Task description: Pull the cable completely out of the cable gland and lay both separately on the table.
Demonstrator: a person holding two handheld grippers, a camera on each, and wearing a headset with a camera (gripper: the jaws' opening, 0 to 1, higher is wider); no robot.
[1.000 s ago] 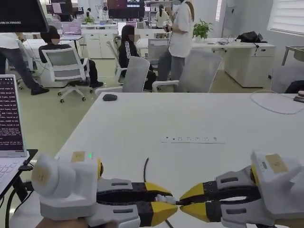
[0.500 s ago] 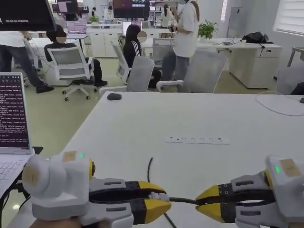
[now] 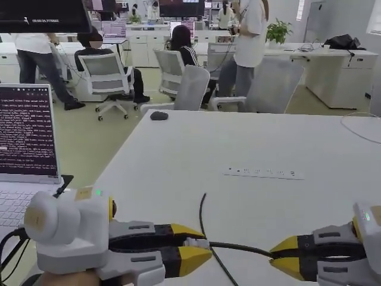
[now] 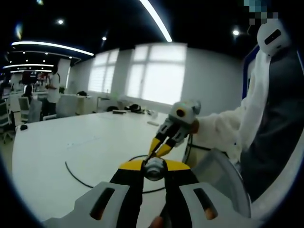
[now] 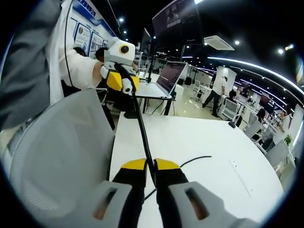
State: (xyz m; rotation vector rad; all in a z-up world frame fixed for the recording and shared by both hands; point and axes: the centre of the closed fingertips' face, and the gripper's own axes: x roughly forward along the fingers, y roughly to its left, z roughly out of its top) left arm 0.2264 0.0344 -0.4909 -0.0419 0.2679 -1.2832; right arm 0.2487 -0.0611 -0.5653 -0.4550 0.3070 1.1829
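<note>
A small white cable gland is clamped between the yellow tips of my left gripper, held low over the white table. The black cable comes out of the gland and runs right into my right gripper, which is shut on it. A loose length of the cable lies on the table behind. In the left gripper view the gland sits between the jaws, facing the right gripper. In the right gripper view the cable stretches taut from the jaws to the gland.
A laptop stands at the table's left edge. A white power strip lies mid-table and a mouse sits at the far edge. Office chairs and people are beyond the table. A white chair back is close on my right gripper's side.
The two grippers have drawn apart. A stretch of bare cable now spans between the gland and the right gripper, where their tips nearly touched a second ago.
</note>
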